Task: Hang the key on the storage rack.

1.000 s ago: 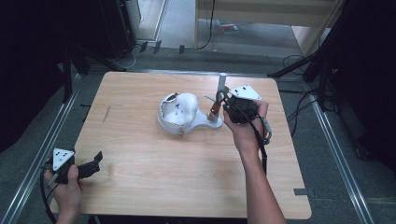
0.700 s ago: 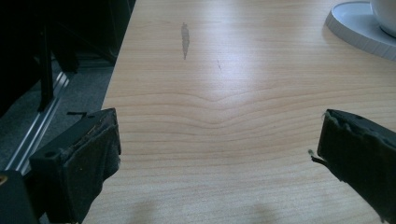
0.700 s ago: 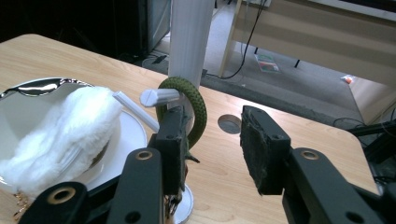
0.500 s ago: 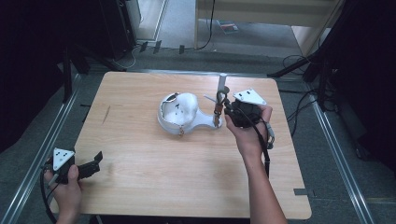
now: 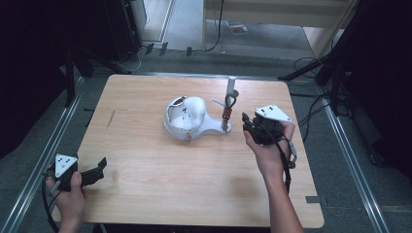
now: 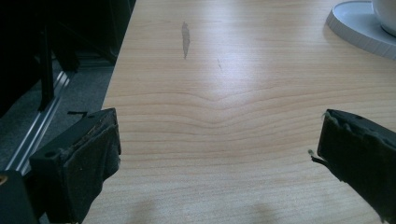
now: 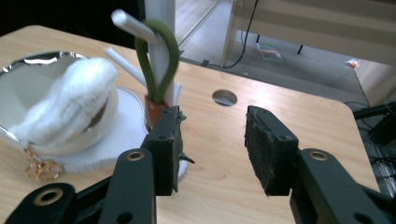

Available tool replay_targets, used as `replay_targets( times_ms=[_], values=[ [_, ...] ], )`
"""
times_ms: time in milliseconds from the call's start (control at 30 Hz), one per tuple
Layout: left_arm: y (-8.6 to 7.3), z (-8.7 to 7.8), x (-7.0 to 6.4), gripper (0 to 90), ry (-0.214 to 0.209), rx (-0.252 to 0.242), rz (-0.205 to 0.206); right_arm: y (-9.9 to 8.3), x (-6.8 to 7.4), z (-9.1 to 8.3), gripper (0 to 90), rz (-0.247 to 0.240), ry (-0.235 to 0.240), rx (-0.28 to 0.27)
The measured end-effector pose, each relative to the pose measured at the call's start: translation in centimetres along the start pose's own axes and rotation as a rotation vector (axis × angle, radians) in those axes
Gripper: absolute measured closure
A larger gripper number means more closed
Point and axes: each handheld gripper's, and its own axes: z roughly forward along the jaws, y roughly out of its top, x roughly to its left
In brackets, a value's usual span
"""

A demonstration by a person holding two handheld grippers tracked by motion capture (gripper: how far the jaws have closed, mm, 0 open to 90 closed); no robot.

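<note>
Two grippers on my list, read left to right across the high view.

Item 1: left gripper (image 5: 99,170), at seven o'clock on the wooden table (image 5: 145,194), near the corner. My left gripper view shows its jaws spread wide over bare wood, nothing between them, with a dark smear (image 6: 185,38) in the grain at twelve o'clock.

Item 2: white stand (image 5: 194,119), at table centre. A round bowl-shaped part carries a white fluffy pad (image 7: 65,109); a small gold chain (image 7: 39,165) hangs at its front edge. I find no readable writing or brand on it.

Item 3: green loop (image 7: 159,60), hooked over a white peg (image 7: 133,25) on the stand's upright post, an orange-brown collar (image 7: 152,109) at its lower end. In the high view it sits at three o'clock of the bowl.

Item 4: right gripper (image 7: 212,140), at three o'clock on the table, just beside the stand's base. Jaws moderately apart and gripping nothing; the loop stands just beyond the left jaw's tip.

Item 5: round hole (image 7: 224,97) in the tabletop, past the jaws at twelve o'clock.
</note>
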Motion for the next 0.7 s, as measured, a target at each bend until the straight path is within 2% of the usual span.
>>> replay_targets(
  times_ms=[300, 467, 533, 567, 667, 700],
  values=[
    [0.0, 0.0, 0.0, 0.1, 0.0, 0.002, 0.0, -2.3, -1.5, -0.9, 51.4, 0.038, -0.019, 0.024],
    [0.0, 0.0, 0.0, 0.0, 0.001, 0.001, -0.001, -3.7, -2.5, -1.4, 45.6, 0.063, -0.014, 0.04],
    [0.0, 0.0, 0.0, 0.0, 0.003, 0.0, -0.004, -4.4, -2.8, -1.5, 43.3, 0.07, -0.027, 0.046],
    [0.0, 0.0, 0.1, 0.0, 0.004, 0.0, -0.004, -5.0, -3.1, -1.7, 38.8, 0.07, -0.025, 0.041],
    [0.0, -0.1, 0.0, 0.0, 0.004, -0.002, -0.005, -5.8, -3.5, -1.8, 34.9, 0.07, -0.026, 0.041],
    [0.0, -0.1, 0.1, 0.0, 0.004, -0.002, -0.005, -6.1, -3.6, -1.9, 31.0, 0.086, -0.018, 0.047]
  ],
)
